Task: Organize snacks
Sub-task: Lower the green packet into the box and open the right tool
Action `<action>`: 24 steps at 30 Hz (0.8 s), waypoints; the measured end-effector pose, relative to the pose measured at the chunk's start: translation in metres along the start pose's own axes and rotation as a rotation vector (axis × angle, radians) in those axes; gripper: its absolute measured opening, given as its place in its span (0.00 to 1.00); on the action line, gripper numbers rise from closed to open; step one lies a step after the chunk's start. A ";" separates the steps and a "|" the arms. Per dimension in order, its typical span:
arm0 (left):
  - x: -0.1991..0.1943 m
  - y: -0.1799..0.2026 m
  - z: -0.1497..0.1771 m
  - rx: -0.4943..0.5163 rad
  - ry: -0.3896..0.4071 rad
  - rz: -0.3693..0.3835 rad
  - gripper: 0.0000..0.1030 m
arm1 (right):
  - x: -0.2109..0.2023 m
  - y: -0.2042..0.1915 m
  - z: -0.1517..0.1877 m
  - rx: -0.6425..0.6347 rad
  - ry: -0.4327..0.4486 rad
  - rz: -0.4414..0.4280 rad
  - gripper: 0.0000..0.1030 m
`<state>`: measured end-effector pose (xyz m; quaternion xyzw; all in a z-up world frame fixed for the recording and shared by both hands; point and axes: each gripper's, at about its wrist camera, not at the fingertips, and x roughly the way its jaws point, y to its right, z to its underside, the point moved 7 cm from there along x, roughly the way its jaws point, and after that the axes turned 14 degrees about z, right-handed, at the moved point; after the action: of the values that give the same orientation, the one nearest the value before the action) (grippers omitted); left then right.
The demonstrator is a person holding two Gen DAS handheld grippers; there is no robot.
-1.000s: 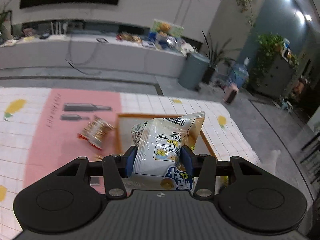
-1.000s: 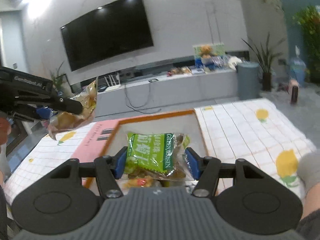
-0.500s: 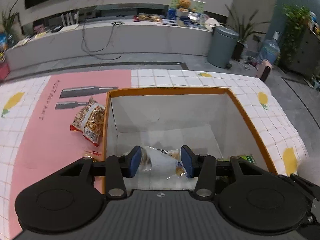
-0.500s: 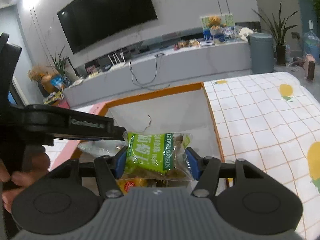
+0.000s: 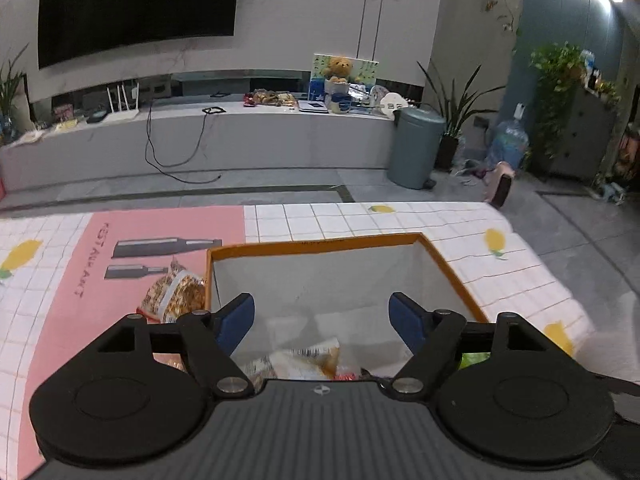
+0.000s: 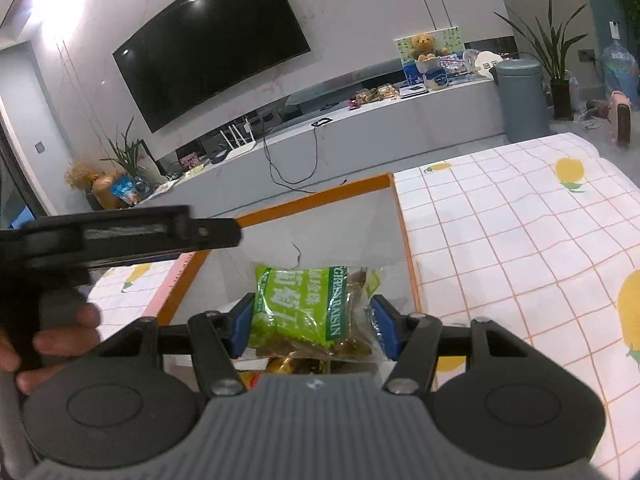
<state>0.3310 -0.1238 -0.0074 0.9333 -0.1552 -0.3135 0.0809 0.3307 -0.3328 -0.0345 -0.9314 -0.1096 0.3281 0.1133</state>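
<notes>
An orange-rimmed white box (image 5: 316, 247) stands on the table. Over it my left gripper (image 5: 322, 316) has its jaws opening wide, with nothing between the blue pads. Below them a clear snack packet (image 5: 298, 360) lies on the box floor. A red-and-orange snack bag (image 5: 176, 296) rests on the pink mat just left of the box. My right gripper (image 6: 314, 326) is shut on a green raisin bag (image 6: 304, 308), held above the near end of the box (image 6: 320, 199). In the right wrist view the left gripper (image 6: 120, 236) crosses from the left, held by a hand (image 6: 52, 340).
The table carries a white checked cloth with lemon prints (image 6: 520, 232) and a pink mat (image 5: 100, 280). Beyond the table edge are a grey floor, a low TV bench (image 5: 200, 140) and a grey bin (image 5: 416, 144). More wrappers (image 6: 280, 368) lie under the raisin bag.
The left gripper sank into the box, let go of the clear packet and spread its jaws. The right gripper drifted closer over the box, still gripping the raisin bag.
</notes>
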 end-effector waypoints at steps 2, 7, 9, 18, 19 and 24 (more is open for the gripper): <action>-0.015 -0.005 0.003 -0.012 0.007 -0.003 0.87 | -0.007 -0.004 0.002 -0.002 0.009 -0.016 0.58; -0.059 -0.026 0.018 -0.014 0.042 -0.002 0.87 | -0.018 -0.017 0.006 -0.015 0.006 -0.043 0.58; -0.073 -0.038 0.025 -0.024 0.058 -0.005 0.87 | -0.023 -0.026 0.012 -0.031 -0.017 -0.049 0.58; -0.102 -0.052 0.055 0.026 0.033 0.016 0.87 | -0.026 -0.063 0.012 -0.061 -0.163 0.093 0.58; -0.102 -0.052 0.057 0.029 0.032 0.022 0.87 | -0.023 -0.068 0.007 -0.059 -0.163 0.110 0.58; -0.107 -0.060 0.069 0.040 0.022 0.085 0.87 | 0.001 -0.088 -0.019 -0.096 -0.140 0.218 0.58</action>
<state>0.2221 -0.0350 -0.0163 0.9307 -0.2000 -0.2963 0.0774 0.3325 -0.2518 0.0045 -0.9170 -0.0311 0.3970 0.0242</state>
